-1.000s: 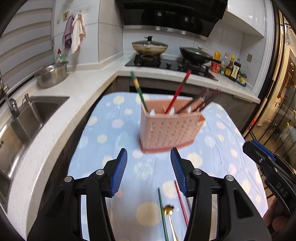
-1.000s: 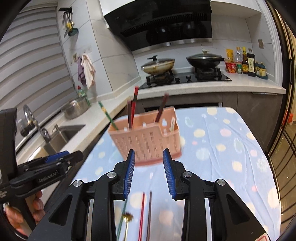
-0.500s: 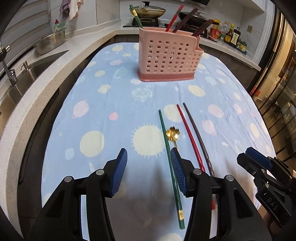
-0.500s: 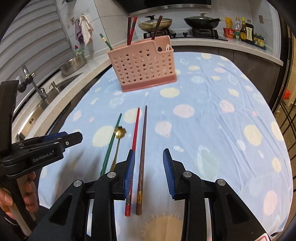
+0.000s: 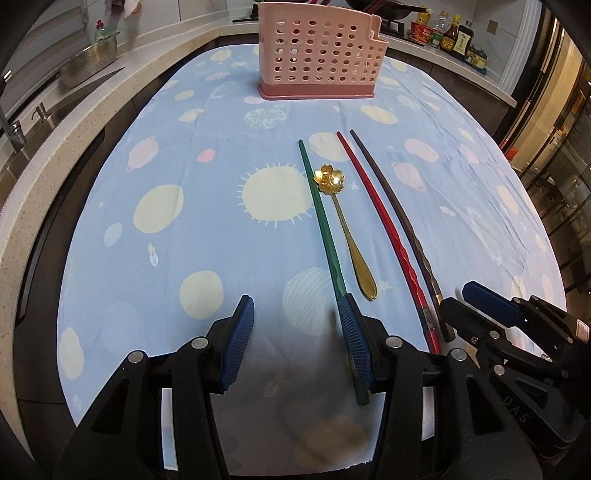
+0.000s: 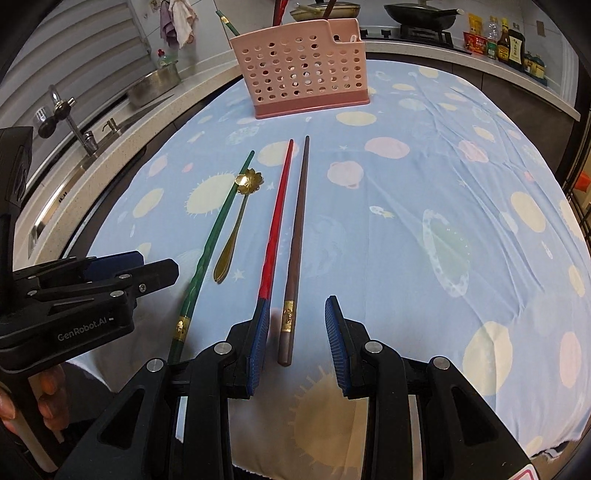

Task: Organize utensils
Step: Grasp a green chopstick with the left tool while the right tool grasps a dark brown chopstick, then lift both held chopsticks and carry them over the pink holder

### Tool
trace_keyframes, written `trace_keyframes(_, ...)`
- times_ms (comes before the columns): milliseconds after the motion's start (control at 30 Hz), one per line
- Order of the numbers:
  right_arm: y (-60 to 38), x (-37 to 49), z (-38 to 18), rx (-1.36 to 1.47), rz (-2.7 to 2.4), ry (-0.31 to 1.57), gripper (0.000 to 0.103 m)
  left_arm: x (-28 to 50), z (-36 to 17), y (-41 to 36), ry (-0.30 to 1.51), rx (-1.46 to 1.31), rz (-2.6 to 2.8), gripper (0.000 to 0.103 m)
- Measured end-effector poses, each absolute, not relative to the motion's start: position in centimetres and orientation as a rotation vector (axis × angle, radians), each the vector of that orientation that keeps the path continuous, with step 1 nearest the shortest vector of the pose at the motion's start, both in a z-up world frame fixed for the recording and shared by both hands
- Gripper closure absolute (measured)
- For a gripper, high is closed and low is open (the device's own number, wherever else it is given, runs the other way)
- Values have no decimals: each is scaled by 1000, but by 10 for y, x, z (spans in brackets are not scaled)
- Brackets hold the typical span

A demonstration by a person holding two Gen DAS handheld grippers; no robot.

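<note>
Right wrist: three chopsticks [image 6: 297,236], one spoon [image 6: 236,229]

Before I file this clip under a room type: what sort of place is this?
Most likely a home kitchen. A sink with a tap is set into the counter, a wok sits on a gas hob, and sauce bottles stand nearby. The work happens at a table under a blue cloth.

Pale speckled counter [image 5: 48,147] wraps the room; sink [image 6: 48,214] left; stove [image 6: 417,33] and white tiled wall [image 6: 199,11] behind.
</note>
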State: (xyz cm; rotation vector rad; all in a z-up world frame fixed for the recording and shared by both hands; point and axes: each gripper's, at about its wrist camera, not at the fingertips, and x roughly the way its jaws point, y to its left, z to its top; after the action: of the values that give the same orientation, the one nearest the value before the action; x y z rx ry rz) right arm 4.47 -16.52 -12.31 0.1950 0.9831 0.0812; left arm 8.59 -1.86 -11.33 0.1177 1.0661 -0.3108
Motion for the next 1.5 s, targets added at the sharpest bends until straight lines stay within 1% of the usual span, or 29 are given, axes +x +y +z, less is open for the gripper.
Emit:
trace_keyframes(333, -166, 44, -130, 190, 84, 1004, 76, 79, -125, -27, 1092, 150, -324, 56)
trace_keyframes(367, -166, 44, -131, 190, 84, 1005, 77, 79, -126, -27, 1093, 150, -325, 56)
trace_keyframes(400, -167, 44, -131, 190, 83, 1005, 77, 78, -126, -27, 1092, 151, -324, 52)
trace_keyframes(467, -167, 44, -131, 186, 82, 1006, 78, 78, -127, -27, 1092, 155, -325, 49)
trace_keyframes(867, -169, 43, -134, 178, 64, 1000, 89, 73, -133, -29, 1083, 182, -330, 48)
trace_keyframes(933, -170, 42, -134, 181, 63, 1000, 91, 72, -133, -28, 1076, 186, -325, 51)
trace_keyframes(967, -170, 42, -134, 182, 62, 1000, 92, 71, -133, -28, 1073, 187, -326, 56)
trace_keyframes(1000, -171, 42, -134, 183, 61, 1000, 93, 71, -132, -27, 1070, 189, -324, 62)
trace_keyframes(1033, -171, 42, -134, 185, 61, 1000, 93, 71, -132, -26, 1068, 189, -322, 66)
trace_keyframes(1100, -172, 42, -134, 188, 60, 999, 95, 71, -131, -24, 1067, 185, -322, 79)
trace_keyframes(1133, -172, 42, -134, 188, 60, 999, 95, 71, -131, -23, 1068, 180, -322, 83)
trace_keyframes(1200, -172, 42, -134, 188, 60, 999, 96, 71, -131, -21, 1070, 172, -327, 94)
trace_keyframes(1233, -172, 42, -134, 189, 60, 998, 96, 71, -130, -21, 1073, 168, -331, 96)
trace_keyframes(1500, -173, 41, -130, 192, 59, 986, 96, 72, -120, -23, 1052, 172, -334, 96)
